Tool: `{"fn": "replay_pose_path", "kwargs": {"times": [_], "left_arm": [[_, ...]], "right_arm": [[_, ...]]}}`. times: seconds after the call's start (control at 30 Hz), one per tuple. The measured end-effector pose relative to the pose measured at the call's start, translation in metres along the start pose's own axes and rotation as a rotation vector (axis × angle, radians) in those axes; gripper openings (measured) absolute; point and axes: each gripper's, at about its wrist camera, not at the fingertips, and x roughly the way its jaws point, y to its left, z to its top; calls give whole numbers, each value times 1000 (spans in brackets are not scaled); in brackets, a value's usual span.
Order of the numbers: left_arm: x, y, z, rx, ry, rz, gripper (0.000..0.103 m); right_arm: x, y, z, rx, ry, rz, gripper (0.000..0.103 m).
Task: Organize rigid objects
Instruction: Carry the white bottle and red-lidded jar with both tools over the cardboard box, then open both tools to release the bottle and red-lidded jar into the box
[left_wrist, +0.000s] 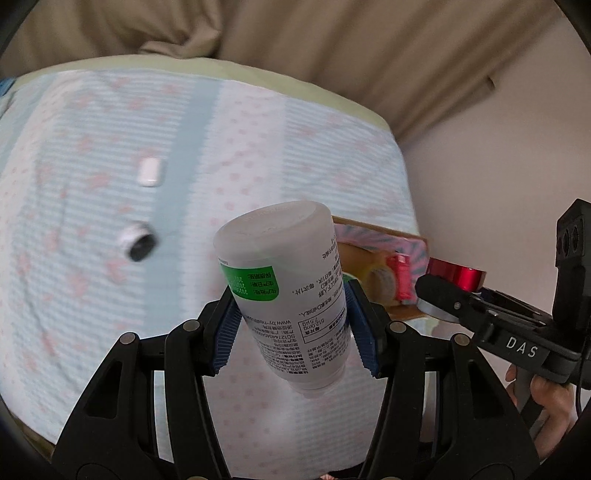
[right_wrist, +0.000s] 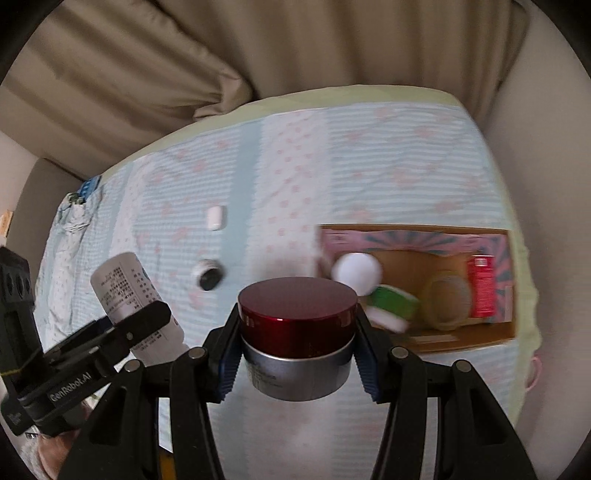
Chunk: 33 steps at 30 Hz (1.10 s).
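Note:
My left gripper (left_wrist: 293, 328) is shut on a white bottle (left_wrist: 284, 280) with a green label, held upside down above the bed; the bottle also shows in the right wrist view (right_wrist: 129, 291). My right gripper (right_wrist: 295, 354) is shut on a jar with a dark red lid (right_wrist: 297, 321), which also shows in the left wrist view (left_wrist: 456, 278). An open cardboard box (right_wrist: 461, 339) lies to the right on the bed. It holds a green-and-white bottle (right_wrist: 384, 302), a tape roll (right_wrist: 445, 299) and a red box (right_wrist: 482, 286).
A small white case (left_wrist: 150, 171) and a small black-and-white round object (left_wrist: 138, 245) lie on the blue-and-pink patterned bed cover (left_wrist: 92, 147). Beige curtains hang behind the bed. A wall stands at the right. The box also shows in the left wrist view (left_wrist: 384, 240).

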Motion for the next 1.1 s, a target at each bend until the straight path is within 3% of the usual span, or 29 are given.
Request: {"fn": "replay_pose_path", "kwargs": {"times": [0.3, 0.57, 0.8, 1.07, 1.1], "left_arm": [[84, -92, 2, 79, 105, 13, 51], [172, -127, 9, 123, 226, 39, 51], [248, -132, 17, 162, 343, 71, 51], [278, -131, 22, 221, 420, 97, 52], [278, -133, 24, 234, 420, 108, 62]], "right_arm": [[6, -118, 5, 39, 36, -27, 50], [53, -187, 12, 66, 115, -22, 50], [105, -213, 2, -47, 155, -7, 50], [139, -216, -11, -170, 184, -3, 50], [141, -216, -11, -180, 184, -9, 50]]}}
